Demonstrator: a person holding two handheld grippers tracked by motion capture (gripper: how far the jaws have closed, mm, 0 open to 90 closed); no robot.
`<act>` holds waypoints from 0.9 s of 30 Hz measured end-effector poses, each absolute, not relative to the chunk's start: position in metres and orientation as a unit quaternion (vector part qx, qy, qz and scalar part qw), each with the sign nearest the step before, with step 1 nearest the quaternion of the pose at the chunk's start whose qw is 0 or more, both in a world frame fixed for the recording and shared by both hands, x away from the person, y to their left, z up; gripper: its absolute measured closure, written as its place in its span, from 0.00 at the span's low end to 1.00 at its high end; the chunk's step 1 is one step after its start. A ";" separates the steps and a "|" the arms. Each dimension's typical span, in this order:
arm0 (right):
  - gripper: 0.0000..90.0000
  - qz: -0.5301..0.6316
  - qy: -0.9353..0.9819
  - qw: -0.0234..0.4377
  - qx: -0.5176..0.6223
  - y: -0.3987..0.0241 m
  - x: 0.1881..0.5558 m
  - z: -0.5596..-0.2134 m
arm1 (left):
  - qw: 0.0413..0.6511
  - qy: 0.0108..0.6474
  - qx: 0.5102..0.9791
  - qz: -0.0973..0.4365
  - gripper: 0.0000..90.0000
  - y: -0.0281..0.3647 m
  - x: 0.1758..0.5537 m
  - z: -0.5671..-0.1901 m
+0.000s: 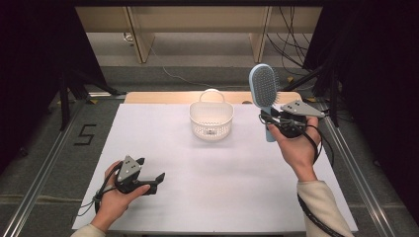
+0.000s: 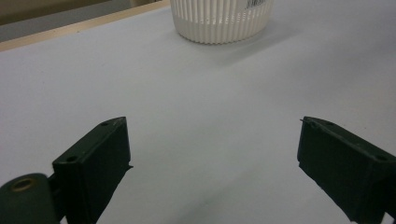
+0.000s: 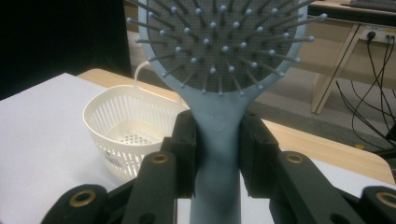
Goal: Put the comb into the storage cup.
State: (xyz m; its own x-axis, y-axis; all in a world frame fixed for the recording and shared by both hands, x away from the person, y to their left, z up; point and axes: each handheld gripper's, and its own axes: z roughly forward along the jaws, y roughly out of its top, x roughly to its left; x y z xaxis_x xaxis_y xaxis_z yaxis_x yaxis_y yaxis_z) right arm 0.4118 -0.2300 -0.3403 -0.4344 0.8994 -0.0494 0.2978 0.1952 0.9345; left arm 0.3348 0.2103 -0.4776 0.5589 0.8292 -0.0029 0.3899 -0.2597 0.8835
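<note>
Nearest, the left hand-held gripper (image 1: 154, 178) rests open on the white counter (image 1: 212, 197). Right hand-held gripper (image 3: 217, 147) clamps the upright pale-blue plastic hairbrush (image 3: 219, 70) beside a white slotted plastic basket (image 1: 211, 120).

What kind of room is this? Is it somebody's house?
Probably not a house; it looks like a lab or test room. A white table stands between black curtains, with loose cables and floor rails.
</note>
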 end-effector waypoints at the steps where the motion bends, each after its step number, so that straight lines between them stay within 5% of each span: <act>1: 0.78 0.471 0.704 0.320 0.425 -0.230 0.412 -0.340 | 0.456 0.403 0.756 0.241 0.10 0.210 0.335 -0.478; 27: 0.78 0.476 0.703 0.318 0.422 -0.223 0.419 -0.341 | 0.456 0.403 0.756 0.241 0.10 0.210 0.335 -0.478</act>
State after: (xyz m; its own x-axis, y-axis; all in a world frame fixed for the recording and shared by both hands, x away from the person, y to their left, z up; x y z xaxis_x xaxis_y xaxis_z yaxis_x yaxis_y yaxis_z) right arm 0.4193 -0.2230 -0.3414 -0.4426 0.8955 -0.0458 0.2904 0.1915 0.9376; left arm 0.3350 0.2099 -0.4777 0.5591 0.8291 -0.0029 0.3896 -0.2597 0.8836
